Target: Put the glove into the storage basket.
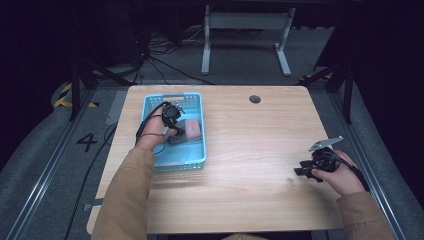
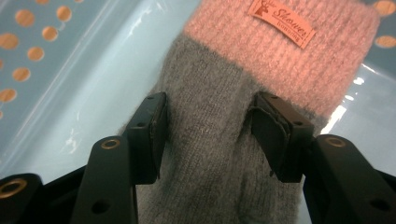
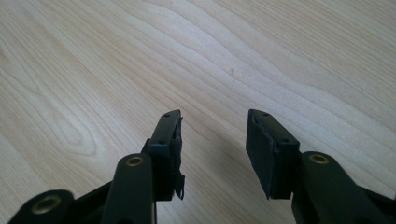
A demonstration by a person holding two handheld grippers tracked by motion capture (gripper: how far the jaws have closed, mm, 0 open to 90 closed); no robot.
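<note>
Now, scene: wooden table [image 1: 240, 150] with a blue perforated basket [image 1: 196, 161] at its left part, standing flat and near the person's left arm.
Thing in hand: knitted grey and pink glove [image 2: 219, 121], lying flat on the basket floor, pink cuff with a small sewn label [image 2: 281, 22] pointing away from the jaws; in the high view seen as glove [image 1: 192, 129] in the middle of the basket.
Left gripper [image 2: 208, 135]: reaches down into the basket, jaws partly open, one at each side of the grey part; pads beside the wool but not pressing on it, so nothing really held.
Likely reason: looks like a glove just laid in the basket, or about to be picked by its narrow grey part, which fits between the jaws better than the wide cuff.
Right gripper [image 3: 212, 140]: jaws wide apart, nothing between them, only bare wood below.
Right hand [image 1: 345, 172]: rests at the right edge of the table, well apart from the basket, probably parked to leave room for the left one.
</note>
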